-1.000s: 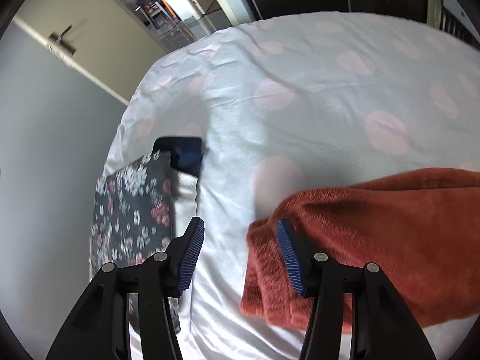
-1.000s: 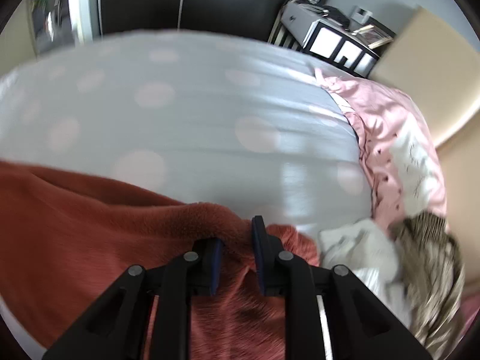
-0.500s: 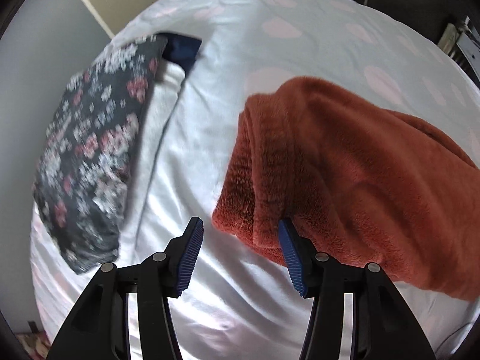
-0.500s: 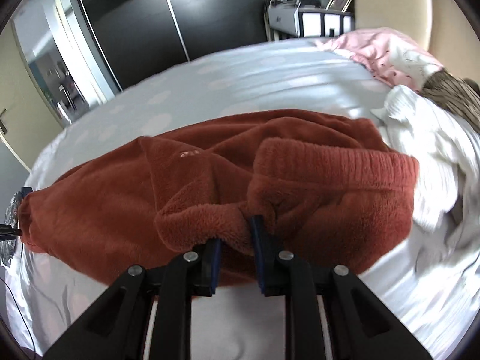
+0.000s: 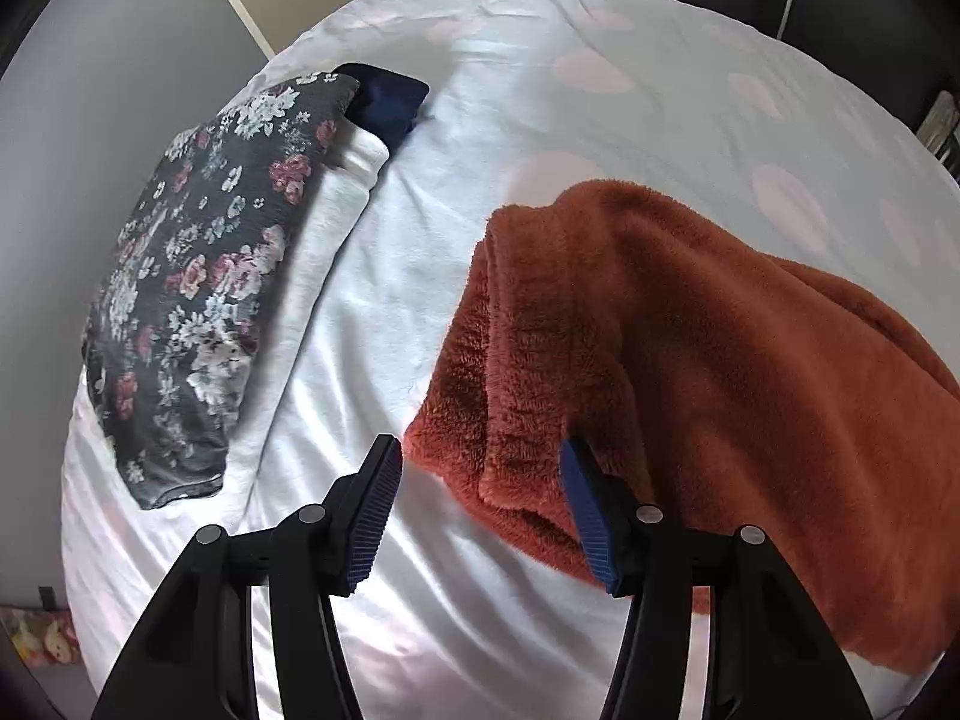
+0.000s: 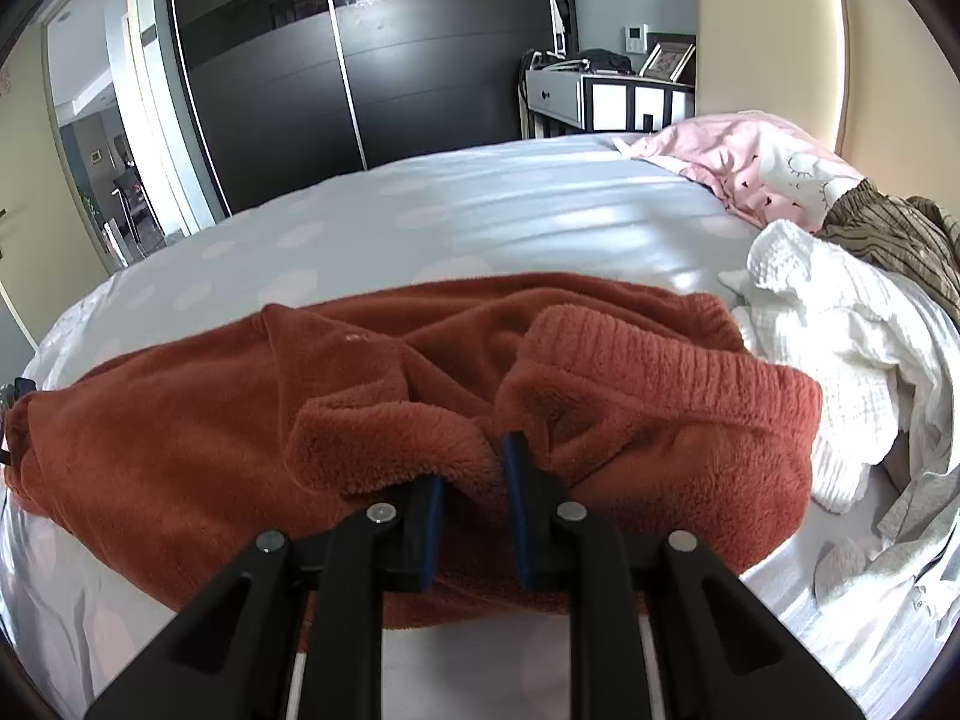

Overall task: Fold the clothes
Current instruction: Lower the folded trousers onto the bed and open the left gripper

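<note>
— Right claw [image 6: 471, 489]: nearly closed, pinching a fold of the rust fleece garment [image 6: 420, 420] at its near edge.
— Left claw [image 5: 480, 480]?
— Jaws apart, just been widening; corner of the fleece [image 5: 660, 360] between them, far pad touching, near pad clear.
— Fleece itself?
— Spread across the dotted bed [image 5: 540, 120], well apart from the floral folded stack [image 5: 198, 276]; white clothes [image 6: 840, 360] just beside.

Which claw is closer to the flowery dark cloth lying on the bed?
The left claw. The flowery cloth lies just beyond and to the left of its open fingers. The right claw is clamped on the fuzzy orange garment, and the flowery cloth doesn't show in its view.
</note>
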`<state>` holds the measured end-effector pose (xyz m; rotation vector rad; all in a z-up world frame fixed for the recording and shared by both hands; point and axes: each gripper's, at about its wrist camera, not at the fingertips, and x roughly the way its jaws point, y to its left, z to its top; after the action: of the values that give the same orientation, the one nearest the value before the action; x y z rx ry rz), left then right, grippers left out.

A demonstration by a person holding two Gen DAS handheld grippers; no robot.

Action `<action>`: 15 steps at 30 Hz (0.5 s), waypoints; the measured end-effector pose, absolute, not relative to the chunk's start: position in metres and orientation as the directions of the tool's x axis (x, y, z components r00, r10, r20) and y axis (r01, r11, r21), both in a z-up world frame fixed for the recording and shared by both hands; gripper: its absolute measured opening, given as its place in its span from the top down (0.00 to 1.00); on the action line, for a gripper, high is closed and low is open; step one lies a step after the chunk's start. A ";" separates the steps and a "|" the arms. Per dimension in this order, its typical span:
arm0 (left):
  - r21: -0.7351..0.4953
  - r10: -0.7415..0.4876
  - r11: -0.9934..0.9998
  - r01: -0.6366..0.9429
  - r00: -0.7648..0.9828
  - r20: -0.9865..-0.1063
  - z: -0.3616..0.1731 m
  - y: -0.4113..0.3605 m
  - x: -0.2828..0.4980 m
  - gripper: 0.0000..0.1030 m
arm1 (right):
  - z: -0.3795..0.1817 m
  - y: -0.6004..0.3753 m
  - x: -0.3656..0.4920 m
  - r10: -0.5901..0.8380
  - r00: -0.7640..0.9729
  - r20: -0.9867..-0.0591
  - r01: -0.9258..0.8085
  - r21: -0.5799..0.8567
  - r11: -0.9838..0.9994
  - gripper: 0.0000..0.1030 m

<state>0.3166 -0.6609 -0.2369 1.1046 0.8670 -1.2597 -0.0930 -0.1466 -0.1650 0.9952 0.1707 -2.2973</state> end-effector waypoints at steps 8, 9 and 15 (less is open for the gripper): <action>0.013 -0.158 0.051 0.999 0.021 -0.987 -0.259 -0.662 0.325 0.54 | -0.163 -0.146 -0.096 -0.510 -0.524 -0.682 0.597 0.132 -0.791 0.82; -0.028 -0.146 0.075 0.997 -0.017 -0.989 -0.264 -0.663 0.327 0.57 | -0.164 -0.145 -0.096 -0.511 -0.523 -0.682 0.597 0.135 -0.791 0.82; -0.138 -0.119 0.138 0.981 -0.122 -0.985 -0.274 -0.670 0.329 0.76 | -0.165 -0.145 -0.097 -0.516 -0.523 -0.679 0.599 0.138 -0.789 0.82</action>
<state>0.3292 -0.6703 -0.2739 0.9565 1.2863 -1.2435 -0.0972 -0.1454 -0.1648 0.9699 0.1476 -2.2884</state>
